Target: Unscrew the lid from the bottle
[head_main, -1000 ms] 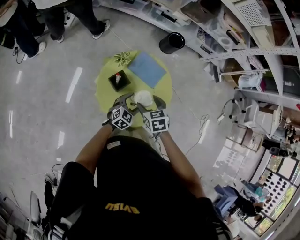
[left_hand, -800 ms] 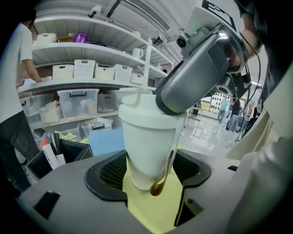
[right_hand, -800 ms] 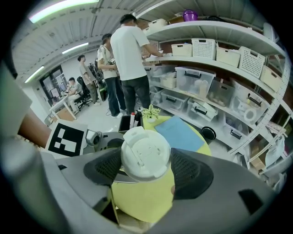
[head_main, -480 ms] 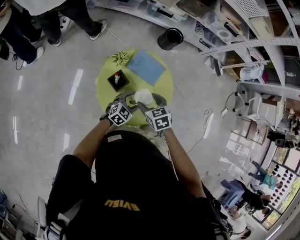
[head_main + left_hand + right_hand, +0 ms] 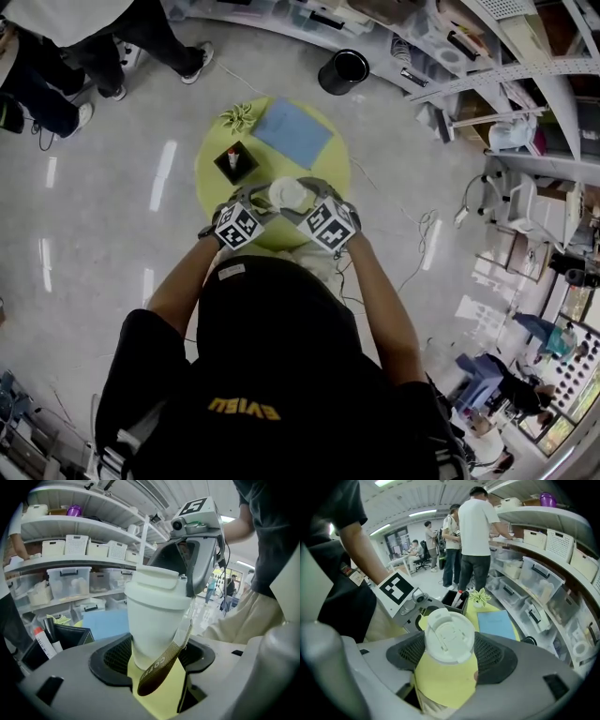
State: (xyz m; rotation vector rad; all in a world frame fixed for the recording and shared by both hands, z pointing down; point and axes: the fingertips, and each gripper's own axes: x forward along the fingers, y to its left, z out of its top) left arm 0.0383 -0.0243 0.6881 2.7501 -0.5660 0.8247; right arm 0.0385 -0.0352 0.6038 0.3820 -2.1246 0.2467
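Observation:
A white bottle [image 5: 288,195] with a white flip lid [image 5: 449,636] stands near the front of the round yellow table [image 5: 323,175]. In the left gripper view its body [image 5: 152,620] sits upright between the ribbed pads [image 5: 114,654], and a brown strap [image 5: 163,665] hangs down its side. My left gripper [image 5: 263,202] has just been closing and is now shut on the bottle's lower body. My right gripper [image 5: 310,194] comes from the right, and its jaws have just been closing. Its pads [image 5: 493,656] press on the lid from both sides.
Behind the bottle are a black pen holder [image 5: 237,161] with a red-capped marker, a blue pad [image 5: 292,134] and a small green plant [image 5: 238,117]. A black bin [image 5: 342,71] stands on the floor beyond. People [image 5: 56,56] stand at the far left; shelves line the right.
My right gripper has rolled round the lid, and its marker cube has swung up and to the right. The left gripper and the bottle stay where they were.

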